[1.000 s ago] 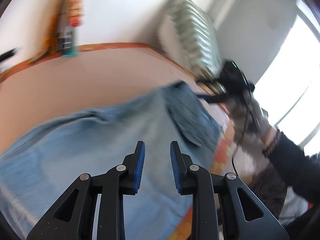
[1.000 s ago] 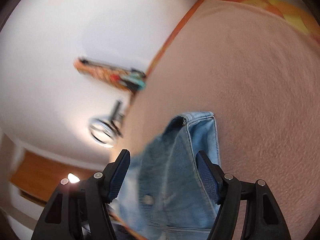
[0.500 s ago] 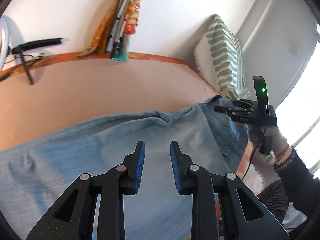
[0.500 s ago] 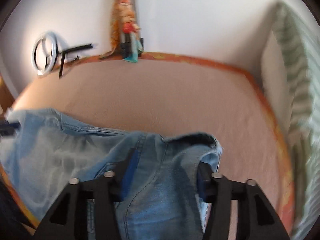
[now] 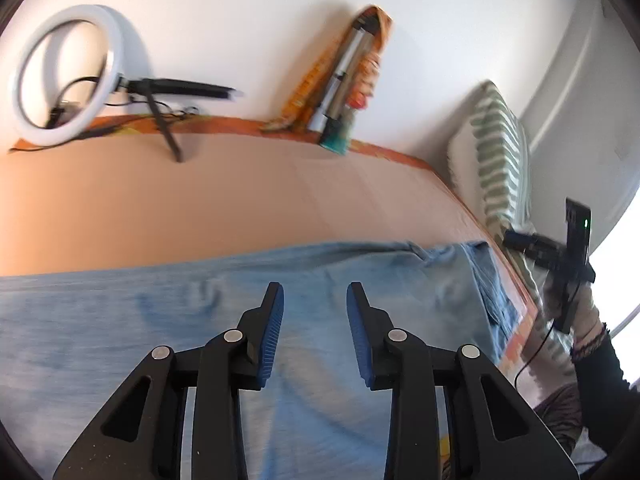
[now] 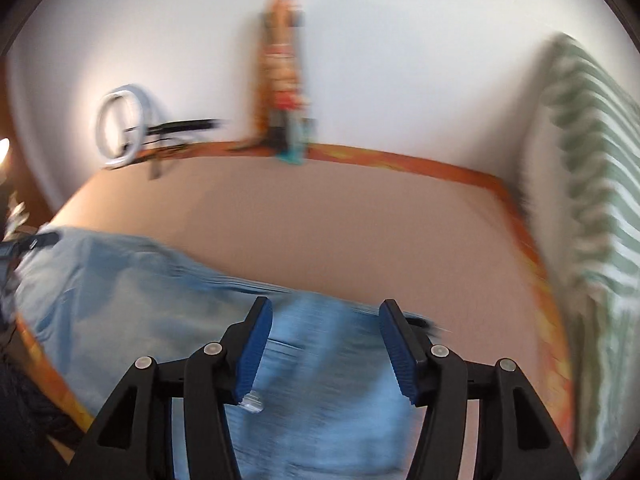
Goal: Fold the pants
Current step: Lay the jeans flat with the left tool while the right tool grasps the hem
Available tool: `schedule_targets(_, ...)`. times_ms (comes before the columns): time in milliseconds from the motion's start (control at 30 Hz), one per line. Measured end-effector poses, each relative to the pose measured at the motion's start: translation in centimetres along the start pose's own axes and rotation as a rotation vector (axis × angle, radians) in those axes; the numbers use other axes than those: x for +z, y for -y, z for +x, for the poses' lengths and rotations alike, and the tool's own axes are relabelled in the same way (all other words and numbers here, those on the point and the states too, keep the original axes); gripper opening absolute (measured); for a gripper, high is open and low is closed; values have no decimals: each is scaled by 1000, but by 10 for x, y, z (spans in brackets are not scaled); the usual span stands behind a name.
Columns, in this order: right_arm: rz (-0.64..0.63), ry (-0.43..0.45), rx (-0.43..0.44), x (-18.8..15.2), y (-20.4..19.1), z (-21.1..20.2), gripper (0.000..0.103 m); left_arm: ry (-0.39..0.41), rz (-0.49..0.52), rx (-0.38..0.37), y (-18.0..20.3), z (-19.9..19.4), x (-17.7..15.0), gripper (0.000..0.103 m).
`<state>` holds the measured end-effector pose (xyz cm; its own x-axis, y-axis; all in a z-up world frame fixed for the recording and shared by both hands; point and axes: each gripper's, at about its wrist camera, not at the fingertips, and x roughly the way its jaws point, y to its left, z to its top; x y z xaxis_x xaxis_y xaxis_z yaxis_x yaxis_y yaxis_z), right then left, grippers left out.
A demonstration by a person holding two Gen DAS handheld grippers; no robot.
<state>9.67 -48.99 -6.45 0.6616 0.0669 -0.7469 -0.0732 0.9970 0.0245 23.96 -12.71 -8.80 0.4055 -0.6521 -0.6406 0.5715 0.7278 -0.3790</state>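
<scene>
Light blue denim pants [image 5: 168,320] lie spread flat along the near edge of a salmon-pink bed [image 5: 240,200]. My left gripper [image 5: 315,322] is open and empty, hovering over the middle of the pants. The right gripper shows in the left wrist view [image 5: 548,250] at the far right, beside the waistband end [image 5: 486,280]. In the blurred right wrist view the right gripper [image 6: 326,344] is open, with the pants [image 6: 120,304] below it and nothing between its fingers.
A striped green and white pillow [image 5: 500,168] stands at the bed's right end. A ring light [image 5: 64,76] and a folded tripod with orange cloth [image 5: 348,88] lean on the white back wall. The bed has an orange border [image 5: 516,320].
The pants went from lifted and bunched to spread flat on the bed. The right gripper let go of the waistband and drew back; the left gripper opened wider.
</scene>
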Motion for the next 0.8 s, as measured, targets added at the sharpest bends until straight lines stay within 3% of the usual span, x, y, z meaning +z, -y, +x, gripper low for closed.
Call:
schedule_targets(100, -129, -24, 64, 5, -42, 33, 59, 19, -14, 25, -8, -7, 1, 32)
schedule_targets(167, -227, -48, 91, 5, -70, 56, 59, 24, -31, 39, -17, -11, -1, 39)
schedule_targets(267, -334, -91, 69, 8, -94, 84, 59, 30, -67, 71, -33, -19, -3, 39)
schedule_targets(433, -369, -104, 65, 14, -110, 109, 55, 45, -120, 122, -57, -31, -6, 39)
schedule_targets(533, -397, -136, 64, 13, -116, 124, 37, 46, -149, 140, -70, -36, -9, 39)
schedule_targets(600, -425, -130, 46, 12, -123, 129, 33, 43, -161, 147, -76, -37, -12, 39)
schedule_targets(667, -449, -113, 28, 14, -128, 129, 12, 41, -169, 151, -79, -38, -13, 39)
schedule_targets(800, -409, -84, 15, 30, -122, 128, 7, 49, -179, 164, -85, -42, -15, 39)
